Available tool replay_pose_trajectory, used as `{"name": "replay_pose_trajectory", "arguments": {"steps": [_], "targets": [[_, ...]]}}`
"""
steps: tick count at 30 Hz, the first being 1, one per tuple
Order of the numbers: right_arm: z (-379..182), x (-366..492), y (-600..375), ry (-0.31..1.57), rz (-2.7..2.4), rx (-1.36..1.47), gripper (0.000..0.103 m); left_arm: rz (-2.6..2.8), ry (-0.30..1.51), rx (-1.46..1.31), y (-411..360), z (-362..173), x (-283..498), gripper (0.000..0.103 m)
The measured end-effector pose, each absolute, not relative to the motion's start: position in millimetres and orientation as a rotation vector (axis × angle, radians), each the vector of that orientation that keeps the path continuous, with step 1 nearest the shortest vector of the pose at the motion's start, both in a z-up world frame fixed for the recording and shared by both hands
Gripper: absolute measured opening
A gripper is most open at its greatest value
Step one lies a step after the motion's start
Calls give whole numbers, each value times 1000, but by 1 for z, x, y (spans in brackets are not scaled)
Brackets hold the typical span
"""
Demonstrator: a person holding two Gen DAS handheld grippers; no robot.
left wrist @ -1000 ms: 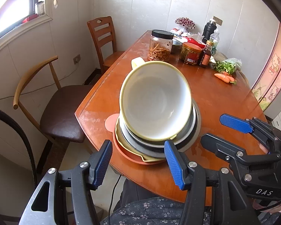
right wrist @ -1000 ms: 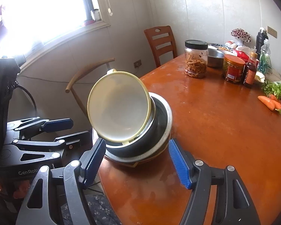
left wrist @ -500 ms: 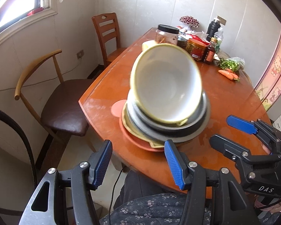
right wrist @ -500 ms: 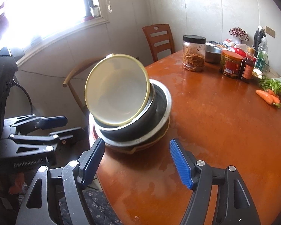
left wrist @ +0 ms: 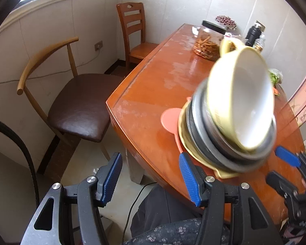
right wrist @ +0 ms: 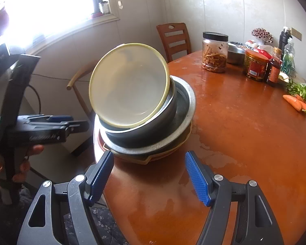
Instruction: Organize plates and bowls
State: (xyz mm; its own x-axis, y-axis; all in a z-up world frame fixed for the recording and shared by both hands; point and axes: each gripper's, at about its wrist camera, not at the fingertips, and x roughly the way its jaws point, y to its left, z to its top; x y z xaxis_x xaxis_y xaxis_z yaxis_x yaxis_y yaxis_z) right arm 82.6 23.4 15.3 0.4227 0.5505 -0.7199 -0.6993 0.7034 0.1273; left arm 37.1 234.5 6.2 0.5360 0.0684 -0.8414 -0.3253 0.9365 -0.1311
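We see a pale yellow round bowl with a white inside (right wrist: 130,85) tilted steeply on top of a stack near the corner of the glossy orange-brown wooden table (right wrist: 244,143). It leans in a dark grey metal bowl (right wrist: 153,126), which sits in a silver rimmed metal plate (right wrist: 185,106), over a yellow dish (left wrist: 183,134) and a salmon-pink plate (left wrist: 170,118). Farther back, a clear plastic jar with a black lid (right wrist: 214,52) holds brown strips, beside a red-lidded jar (right wrist: 255,65). Our left gripper (left wrist: 151,179) and right gripper (right wrist: 151,177) both hover near the stack with fingers spread wide, holding nothing.
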Motion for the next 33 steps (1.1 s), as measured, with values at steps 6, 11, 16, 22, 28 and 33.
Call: {"name": "replay_pose_trajectory", "arguments": {"steps": [6, 11, 16, 22, 28, 33], "targets": [[13, 91, 27, 828, 790, -196, 74, 185, 1011, -301, 239, -2, 59, 58], [12, 99, 31, 839, 807, -182, 74, 135, 1017, -288, 238, -4, 71, 58], [9, 107, 36, 860, 822, -166, 74, 109, 1036, -262, 239, -8, 82, 58], [8, 112, 40, 853, 825, -175, 76, 80, 1048, -210, 232, -12, 96, 57], [9, 116, 38, 824, 818, -202, 76, 58, 1057, -185, 223, -13, 108, 57], [10, 119, 32, 787, 799, -237, 77, 38, 1064, -155, 209, -13, 120, 56]]}}
